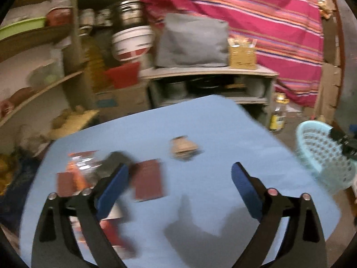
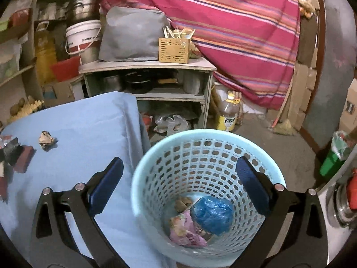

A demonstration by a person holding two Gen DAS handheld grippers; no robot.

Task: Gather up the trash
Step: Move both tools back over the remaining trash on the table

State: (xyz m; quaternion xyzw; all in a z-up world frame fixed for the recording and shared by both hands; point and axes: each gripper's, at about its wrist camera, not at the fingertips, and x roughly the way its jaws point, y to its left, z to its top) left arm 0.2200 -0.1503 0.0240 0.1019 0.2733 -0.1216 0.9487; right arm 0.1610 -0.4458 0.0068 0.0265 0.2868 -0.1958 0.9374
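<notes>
A light blue waste basket (image 2: 207, 138) stands on the floor right of the blue-covered table (image 2: 93, 125). It holds a blue plastic bag (image 2: 212, 214), a pink wrapper (image 2: 185, 230) and a brown scrap. My right gripper (image 2: 179, 167) is open and empty above the basket. My left gripper (image 1: 179, 174) is open and empty above the table (image 1: 223, 122). On the table lie a crumpled brown paper ball (image 1: 183, 147), a dark red packet (image 1: 148, 183), a shiny orange wrapper (image 1: 82, 167) and red trash (image 1: 111, 232) under the left finger. The basket (image 1: 321, 156) shows at the right in the left wrist view.
A grey cabinet (image 2: 147, 67) with pots stands behind the table, with a wooden utensil box (image 2: 174, 50) and grey bag on top. Shelves (image 1: 38, 71) and buckets stand at left. An oil bottle (image 2: 227, 114) stands on the floor. A striped cloth hangs behind.
</notes>
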